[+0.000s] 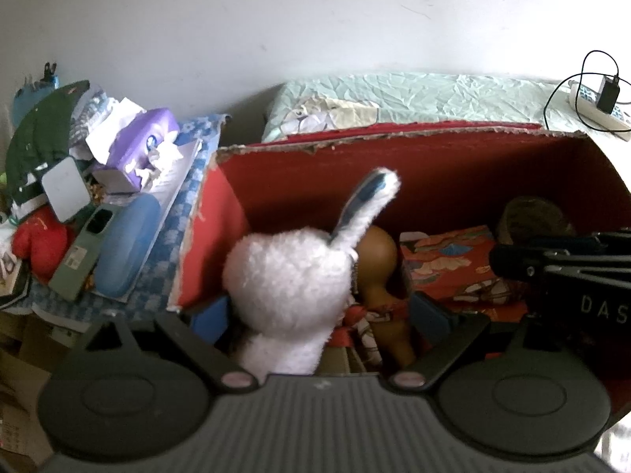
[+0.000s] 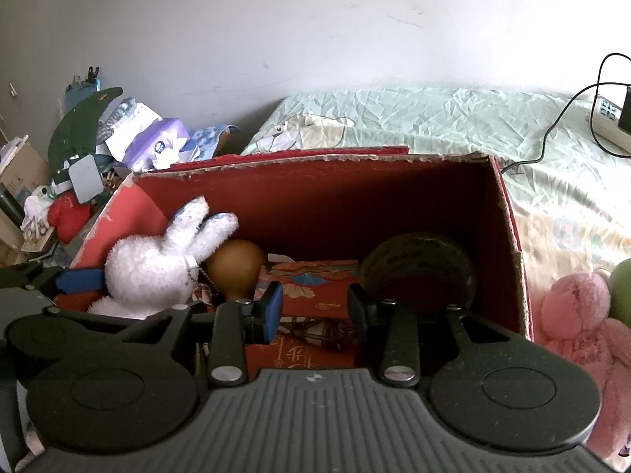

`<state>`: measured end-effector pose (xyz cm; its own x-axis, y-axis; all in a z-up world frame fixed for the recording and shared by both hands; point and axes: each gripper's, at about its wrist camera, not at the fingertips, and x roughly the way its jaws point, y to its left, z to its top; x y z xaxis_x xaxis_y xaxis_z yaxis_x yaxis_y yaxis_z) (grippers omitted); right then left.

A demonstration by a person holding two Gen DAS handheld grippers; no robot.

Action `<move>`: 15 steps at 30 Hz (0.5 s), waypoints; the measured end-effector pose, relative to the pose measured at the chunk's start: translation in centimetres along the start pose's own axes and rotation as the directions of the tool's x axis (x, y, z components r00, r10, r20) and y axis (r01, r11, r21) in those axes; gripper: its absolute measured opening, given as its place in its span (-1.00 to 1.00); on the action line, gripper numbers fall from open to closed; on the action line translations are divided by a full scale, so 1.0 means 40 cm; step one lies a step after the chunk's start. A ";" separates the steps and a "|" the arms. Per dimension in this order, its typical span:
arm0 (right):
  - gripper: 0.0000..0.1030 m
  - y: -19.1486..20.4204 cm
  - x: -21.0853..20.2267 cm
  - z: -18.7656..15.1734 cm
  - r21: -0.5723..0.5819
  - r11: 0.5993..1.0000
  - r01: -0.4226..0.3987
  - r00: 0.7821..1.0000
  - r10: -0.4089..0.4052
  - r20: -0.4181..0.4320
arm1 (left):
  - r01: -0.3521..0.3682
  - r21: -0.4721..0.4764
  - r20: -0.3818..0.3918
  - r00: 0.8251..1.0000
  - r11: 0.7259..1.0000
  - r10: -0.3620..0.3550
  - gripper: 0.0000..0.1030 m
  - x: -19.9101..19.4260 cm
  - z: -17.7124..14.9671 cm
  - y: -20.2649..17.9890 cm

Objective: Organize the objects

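A white plush rabbit (image 1: 288,276) with blue inner ears sits between the fingers of my left gripper (image 1: 319,315), inside the left end of a red cardboard box (image 1: 394,146). The left jaws stand wide apart and do not squeeze it. The rabbit shows in the right wrist view (image 2: 150,264) too, with the left gripper's blue pad (image 2: 79,280) beside it. My right gripper (image 2: 315,307) is open and empty above a red patterned packet (image 2: 315,283) in the box (image 2: 315,165). A brown gourd (image 2: 236,268) lies next to the rabbit.
A dark round tin (image 2: 418,272) sits at the box's right end. A pink plush toy (image 2: 579,315) lies right of the box on a pale green bedsheet (image 2: 434,118). A cluttered pile with a purple tissue pack (image 1: 146,146) and a blue case (image 1: 126,244) is left. A power strip (image 2: 611,122) lies far right.
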<state>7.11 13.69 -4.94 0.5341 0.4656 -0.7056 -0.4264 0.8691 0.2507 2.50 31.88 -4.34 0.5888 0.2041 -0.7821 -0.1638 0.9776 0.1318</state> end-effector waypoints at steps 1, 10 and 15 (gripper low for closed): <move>-0.23 0.000 0.001 0.000 0.001 1.000 -0.001 1.000 0.001 -0.001 | -0.001 0.000 0.000 1.000 1.000 0.001 0.85 0.000 0.000 0.000; -0.23 0.000 0.000 -0.002 -0.002 1.000 0.004 1.000 -0.004 0.005 | -0.011 0.001 0.003 1.000 1.000 0.011 0.85 -0.002 -0.003 -0.003; -0.22 -0.001 -0.001 -0.003 0.000 1.000 0.002 1.000 -0.002 0.006 | -0.016 -0.002 0.005 1.000 1.000 0.016 0.85 -0.002 -0.003 -0.003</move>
<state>7.02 13.63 -5.01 0.5392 0.4651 -0.7021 -0.4258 0.8698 0.2492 2.36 31.74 -4.36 0.5897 0.2204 -0.7769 -0.1747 0.9741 0.1437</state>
